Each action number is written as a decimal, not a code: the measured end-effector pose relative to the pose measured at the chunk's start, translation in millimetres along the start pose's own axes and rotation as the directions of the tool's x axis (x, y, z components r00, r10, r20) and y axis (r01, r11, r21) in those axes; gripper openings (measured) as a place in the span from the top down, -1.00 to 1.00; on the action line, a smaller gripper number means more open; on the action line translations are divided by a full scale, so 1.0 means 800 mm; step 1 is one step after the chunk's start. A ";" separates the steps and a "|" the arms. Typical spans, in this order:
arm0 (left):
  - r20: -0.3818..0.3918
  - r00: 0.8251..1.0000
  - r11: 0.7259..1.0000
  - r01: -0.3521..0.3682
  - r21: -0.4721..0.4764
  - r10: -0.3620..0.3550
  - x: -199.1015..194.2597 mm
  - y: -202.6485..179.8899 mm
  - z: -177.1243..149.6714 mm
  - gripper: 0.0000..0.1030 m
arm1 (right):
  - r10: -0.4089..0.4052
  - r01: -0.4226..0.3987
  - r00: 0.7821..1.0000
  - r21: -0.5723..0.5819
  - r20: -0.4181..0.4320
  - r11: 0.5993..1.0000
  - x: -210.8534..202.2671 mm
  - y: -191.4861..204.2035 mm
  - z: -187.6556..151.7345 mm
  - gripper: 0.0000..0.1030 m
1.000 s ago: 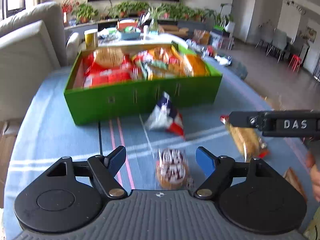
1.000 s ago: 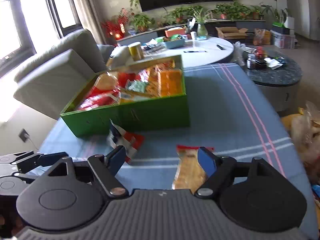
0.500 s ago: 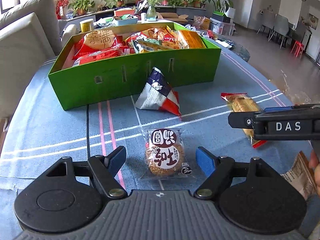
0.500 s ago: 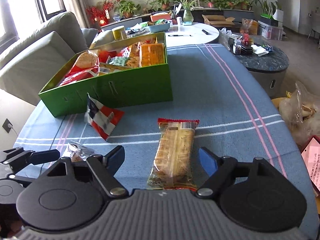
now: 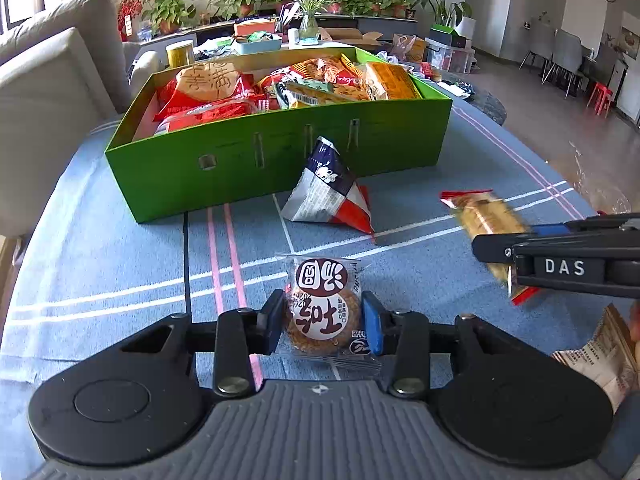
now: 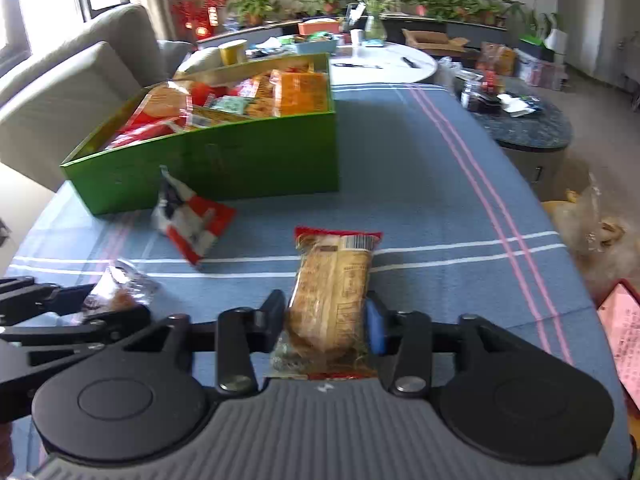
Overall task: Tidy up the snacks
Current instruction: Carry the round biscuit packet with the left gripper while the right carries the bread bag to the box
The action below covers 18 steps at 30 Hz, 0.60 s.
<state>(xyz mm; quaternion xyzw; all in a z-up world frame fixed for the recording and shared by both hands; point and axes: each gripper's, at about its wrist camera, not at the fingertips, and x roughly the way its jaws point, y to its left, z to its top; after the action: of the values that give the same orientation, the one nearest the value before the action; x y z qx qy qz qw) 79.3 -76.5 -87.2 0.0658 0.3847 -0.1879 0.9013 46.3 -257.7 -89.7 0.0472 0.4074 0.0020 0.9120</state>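
Snack table | my left gripper (image 5: pixel 323 322) clamps round clear-wrapped brown biscuit (image 5: pixel 322 312) | my right gripper (image 6: pixel 326 326) clamps long red-ended golden cracker packet (image 6: pixel 334 292)

The left gripper (image 5: pixel 322 322) pinches a round cookie packet (image 5: pixel 322 312); a triangular snack bag (image 5: pixel 328 196) leans near the green box (image 5: pixel 280 152). The right gripper (image 5: pixel 560 256) clasps a long biscuit pack (image 5: pixel 486 216).

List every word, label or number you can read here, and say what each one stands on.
"DAS": side of the right tongs.
Large Chinese characters, upside down: round cookie packet held in the left tongs.
Chinese characters: a cake in the green box.
Barcode and print on the long biscuit pack: blurred.
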 end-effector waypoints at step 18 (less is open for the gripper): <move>0.104 0.995 0.998 0.022 -0.061 -0.015 -0.043 0.013 0.010 0.29 | 0.166 -0.168 0.980 0.011 0.110 0.986 -0.043 0.020 0.015 -0.34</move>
<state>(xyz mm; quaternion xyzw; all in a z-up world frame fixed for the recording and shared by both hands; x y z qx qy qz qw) 67.4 -59.3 -57.2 0.0243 0.3440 -0.1873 0.9198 32.9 -244.3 -55.2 0.0904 0.3516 0.0721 0.9290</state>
